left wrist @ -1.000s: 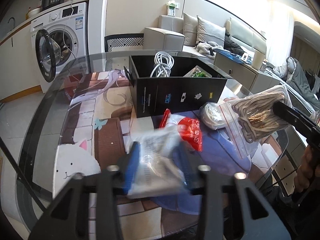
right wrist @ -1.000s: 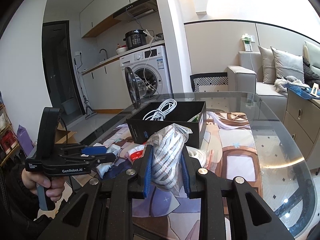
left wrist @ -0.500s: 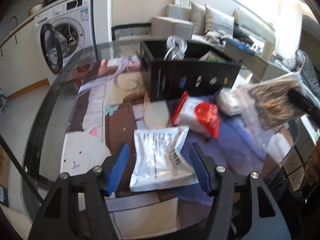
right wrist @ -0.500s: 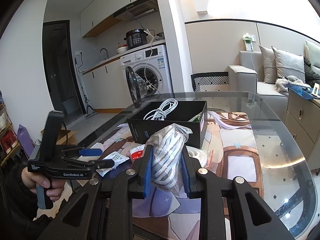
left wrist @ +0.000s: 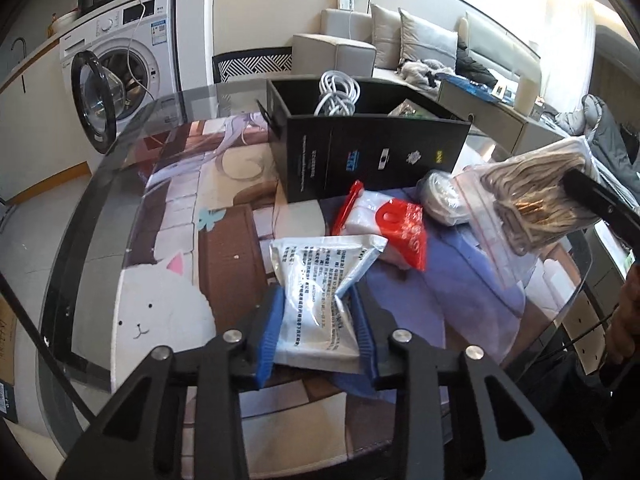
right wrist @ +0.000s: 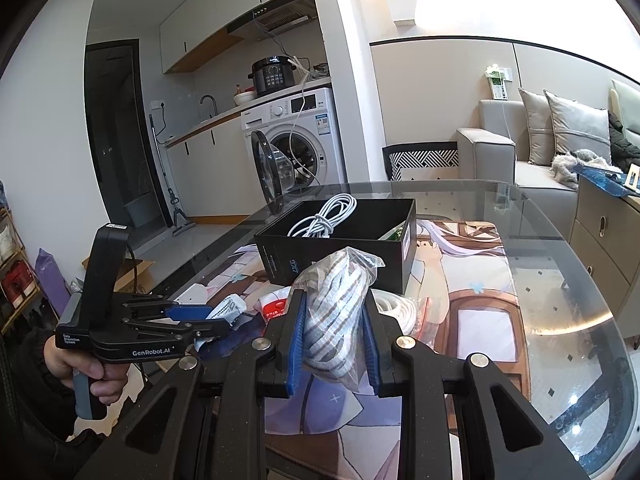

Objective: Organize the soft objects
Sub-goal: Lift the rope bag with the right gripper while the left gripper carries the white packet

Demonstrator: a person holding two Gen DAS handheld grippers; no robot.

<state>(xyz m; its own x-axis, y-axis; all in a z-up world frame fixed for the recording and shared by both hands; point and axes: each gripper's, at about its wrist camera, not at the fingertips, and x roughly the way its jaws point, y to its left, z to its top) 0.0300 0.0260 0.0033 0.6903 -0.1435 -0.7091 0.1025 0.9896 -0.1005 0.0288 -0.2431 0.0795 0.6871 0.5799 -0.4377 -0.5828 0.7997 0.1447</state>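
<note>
left gripper held low over your table, clamped on the silver printed foil pouch; right gripper, raised, grips the clear bag of striped rope.

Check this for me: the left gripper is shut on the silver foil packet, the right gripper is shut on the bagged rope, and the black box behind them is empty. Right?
Not quite: the black box holds a coiled white cable, as the right wrist view shows. The rest stands: the left gripper is shut on the silver foil packet, the right gripper on the bagged rope.
</note>
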